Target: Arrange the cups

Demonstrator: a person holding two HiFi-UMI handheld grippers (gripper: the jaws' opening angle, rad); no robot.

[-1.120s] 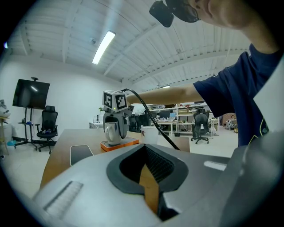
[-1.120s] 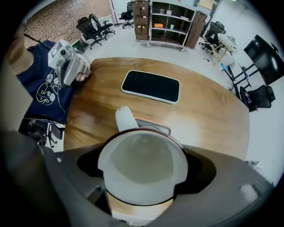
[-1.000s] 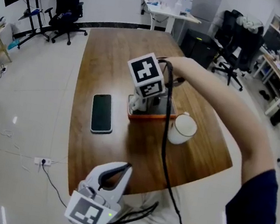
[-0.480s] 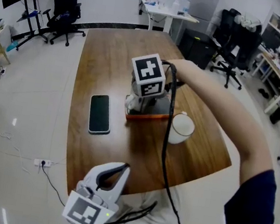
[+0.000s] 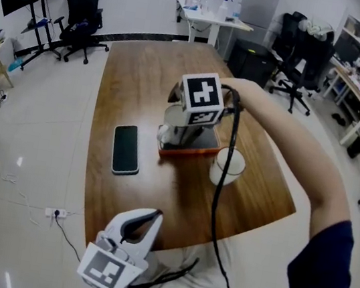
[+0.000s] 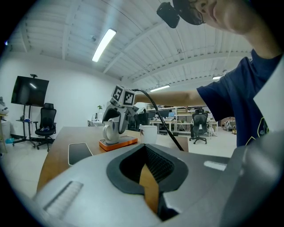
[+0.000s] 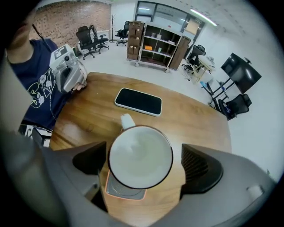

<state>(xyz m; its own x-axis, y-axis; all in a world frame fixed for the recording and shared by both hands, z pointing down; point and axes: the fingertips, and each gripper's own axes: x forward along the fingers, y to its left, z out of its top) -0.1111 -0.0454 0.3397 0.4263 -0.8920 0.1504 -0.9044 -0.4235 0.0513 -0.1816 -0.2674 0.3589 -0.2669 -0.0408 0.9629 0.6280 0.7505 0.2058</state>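
A white mug (image 7: 140, 156) stands upright on an orange tray (image 7: 126, 195), its handle towards the phone. My right gripper (image 7: 144, 165) points steeply down over it with a jaw on either side. The jaws are opening, and a gap shows between the right-hand pad and the mug wall. From the head view, the marker cube hides most of this mug, and the right gripper (image 5: 178, 133) sits above the tray (image 5: 189, 151). A second white mug (image 5: 225, 167) stands on the table just right of the tray. My left gripper (image 5: 154, 214) is held shut and empty off the table's near edge.
A black phone (image 5: 125, 149) lies flat on the wooden table (image 5: 135, 85) left of the tray. The right gripper's cable (image 5: 223, 181) hangs in front of the second mug. Office chairs, a screen on a stand and desks stand around on the white floor.
My right gripper has risen a little and tipped over the mug, its marker cube shifting right. Its jaws have spread. The mug stays on the tray. The left gripper has kept still.
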